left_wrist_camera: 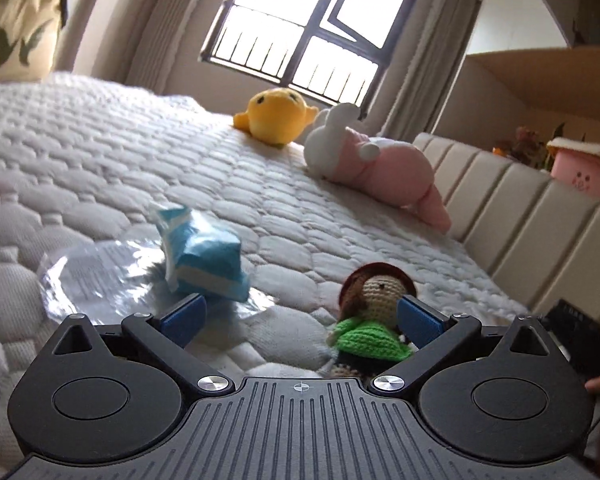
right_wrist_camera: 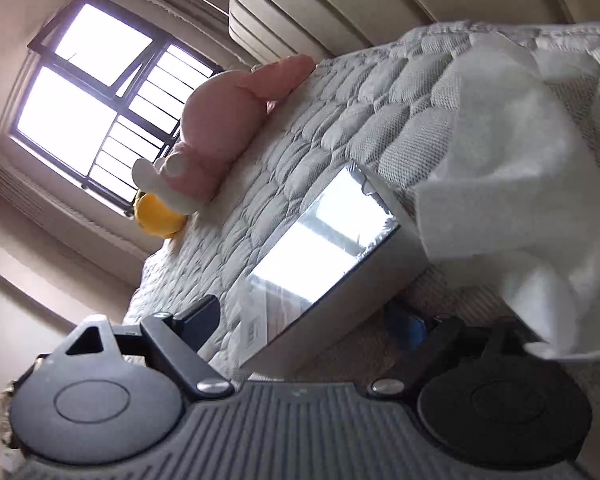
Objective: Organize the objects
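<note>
My left tool [left_wrist_camera: 300, 318] sits low over the quilted mattress [left_wrist_camera: 100, 152] with its blue pads spread wide and nothing clamped; the crocheted doll [left_wrist_camera: 374, 312] with the brown hat and green top stands between them, close against the right-hand pad [left_wrist_camera: 420, 320], while the left-hand pad has bare quilt beside it. Just ahead and left, a blue tissue packet [left_wrist_camera: 202, 256] lies tilted on a clear plastic sheet [left_wrist_camera: 92, 272]. Beyond that I see a broad open stretch of mattress running up to the yellow plush [left_wrist_camera: 276, 114] and the pink-and-white rabbit plush [left_wrist_camera: 372, 160], which lie near the far edge below the window [left_wrist_camera: 312, 28]. The padded headboard [left_wrist_camera: 520, 216] walls off the right side. My right tool [right_wrist_camera: 312, 320] is rolled hard over, so the bed reads as a slope; its fingers are apart either side of a shiny flat-topped box [right_wrist_camera: 320, 252], though I cannot tell whether they touch it. A white tissue or cloth [right_wrist_camera: 512, 184] hangs across the right of that view, covering the finger on that side in part.
</note>
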Demonstrator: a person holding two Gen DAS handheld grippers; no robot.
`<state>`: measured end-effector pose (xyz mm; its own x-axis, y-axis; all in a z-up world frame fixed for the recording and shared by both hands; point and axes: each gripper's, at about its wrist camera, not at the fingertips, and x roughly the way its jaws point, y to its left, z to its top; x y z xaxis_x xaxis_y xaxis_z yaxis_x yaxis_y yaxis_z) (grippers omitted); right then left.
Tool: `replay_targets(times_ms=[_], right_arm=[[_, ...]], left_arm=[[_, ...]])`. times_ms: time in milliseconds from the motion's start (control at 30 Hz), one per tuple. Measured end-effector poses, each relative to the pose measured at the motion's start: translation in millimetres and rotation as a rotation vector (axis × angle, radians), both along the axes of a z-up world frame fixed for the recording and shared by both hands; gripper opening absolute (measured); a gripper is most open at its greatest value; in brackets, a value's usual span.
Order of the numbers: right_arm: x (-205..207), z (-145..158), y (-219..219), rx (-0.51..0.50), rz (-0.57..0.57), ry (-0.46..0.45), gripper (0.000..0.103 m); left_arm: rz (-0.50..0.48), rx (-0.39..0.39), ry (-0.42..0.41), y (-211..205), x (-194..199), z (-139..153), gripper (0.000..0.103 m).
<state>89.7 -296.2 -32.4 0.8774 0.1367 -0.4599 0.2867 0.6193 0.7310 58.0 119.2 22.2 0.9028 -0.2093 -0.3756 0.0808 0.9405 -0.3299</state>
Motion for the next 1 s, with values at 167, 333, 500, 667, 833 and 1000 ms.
replay_targets(times_ms=[167,333,500,667,833,1000], right_arm=[[26,-5,31,-0.046,0.166,-0.028,0.038],[16,-8,76,-0.004,0.455,-0.024,0.003],[-27,15,70,-0.093,0.453,-0.082,0.052],[-71,59,-2,-0.568,0.089,-0.104,0.086],[-71,46,-79,-0.594,-0.052,0.069,0.088],[-29,26,-88,-0.481,0.15,0.059,0.011]], left_arm=[[-0.073,-0.057,0.053,10,7,-14,0.103],[-0.076,-0.118,0.12,11,17,-27,0.103],[-0.11,-0.134,0.132,3,19,-26,0.103],[-0.404,-0.305,0.137,-45,39,-10,0.103],[-0.543,-0.298,0.2,-114,75,-1,0.103],[-0.509,-0.224,0.217,-136,85,-14,0.103]])
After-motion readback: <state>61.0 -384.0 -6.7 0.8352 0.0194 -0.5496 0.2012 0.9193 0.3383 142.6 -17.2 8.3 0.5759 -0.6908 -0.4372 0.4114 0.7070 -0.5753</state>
